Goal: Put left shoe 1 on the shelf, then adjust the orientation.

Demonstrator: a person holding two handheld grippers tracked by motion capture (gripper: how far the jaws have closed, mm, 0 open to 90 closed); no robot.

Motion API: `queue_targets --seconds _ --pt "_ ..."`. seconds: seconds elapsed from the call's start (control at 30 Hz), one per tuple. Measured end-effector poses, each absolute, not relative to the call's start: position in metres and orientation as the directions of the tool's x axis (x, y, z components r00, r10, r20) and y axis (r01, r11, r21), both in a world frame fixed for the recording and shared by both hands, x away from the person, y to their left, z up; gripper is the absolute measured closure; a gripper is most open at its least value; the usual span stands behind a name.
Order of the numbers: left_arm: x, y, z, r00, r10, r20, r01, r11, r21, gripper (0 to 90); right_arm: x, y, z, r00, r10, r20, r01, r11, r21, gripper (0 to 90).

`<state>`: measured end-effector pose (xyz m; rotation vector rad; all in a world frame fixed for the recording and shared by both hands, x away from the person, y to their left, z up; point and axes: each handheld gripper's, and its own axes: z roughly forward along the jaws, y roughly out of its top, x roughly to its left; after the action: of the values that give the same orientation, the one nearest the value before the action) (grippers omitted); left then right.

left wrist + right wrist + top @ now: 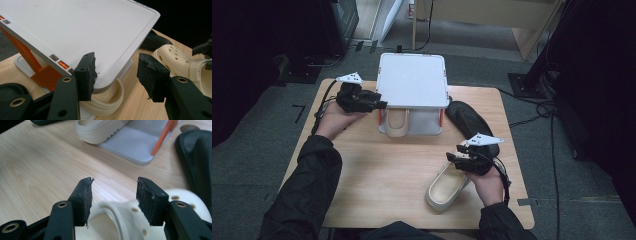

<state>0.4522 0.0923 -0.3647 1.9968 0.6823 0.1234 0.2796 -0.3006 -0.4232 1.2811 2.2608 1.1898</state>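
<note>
A white two-level rack [412, 80] stands at the back middle of the table, and a cream clog [396, 122] lies on its lower shelf. My left gripper [382, 105] is at the rack's front left corner. In the left gripper view its jaws [116, 72] stand open around the corner of the top plate [87, 30]; the right pad is clear of it. A second cream clog [447, 187] lies at the front right. My right gripper [452, 156] hovers at its heel end, open [113, 197], with the clog's rim [120, 220] low between the pads and not pressed.
A black shoe [467, 120] lies on the table right of the rack, close behind my right gripper. Orange struts [25, 52] hold up the rack's top plate. The wooden table [387, 170] has bare room at its left and front middle.
</note>
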Motion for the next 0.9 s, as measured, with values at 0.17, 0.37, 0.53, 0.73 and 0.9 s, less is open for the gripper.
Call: queue_targets --seconds 0.17,0.37,0.53,0.73,0.9 --pt "0.455 0.091 -0.365 0.838 0.510 -0.193 0.413 -0.362 0.836 48.8 0.271 -0.309 -0.429 -0.548 0.824 0.144 0.594 0.263 0.760 44.1" --pt "0.458 0.091 -0.365 0.838 0.509 -0.199 0.416 -0.357 0.836 48.5 0.263 -0.312 -0.439 -0.528 0.838 0.140 0.626 0.272 0.731 41.5" --pt "0.458 0.090 -0.366 0.839 0.506 -0.201 0.415 -0.356 0.837 48.3 0.260 -0.311 -0.443 -0.525 0.843 0.120 0.614 0.277 0.739 40.9" --pt "0.458 0.090 -0.366 0.839 0.504 -0.203 0.415 -0.353 0.839 48.3 0.258 -0.309 -0.443 -0.511 0.857 0.061 0.607 0.310 0.732 41.4" --pt "0.458 0.090 -0.367 0.838 0.505 -0.207 0.417 -0.347 0.840 48.4 0.260 -0.318 -0.450 -0.474 0.878 0.068 0.639 0.290 0.712 46.2"
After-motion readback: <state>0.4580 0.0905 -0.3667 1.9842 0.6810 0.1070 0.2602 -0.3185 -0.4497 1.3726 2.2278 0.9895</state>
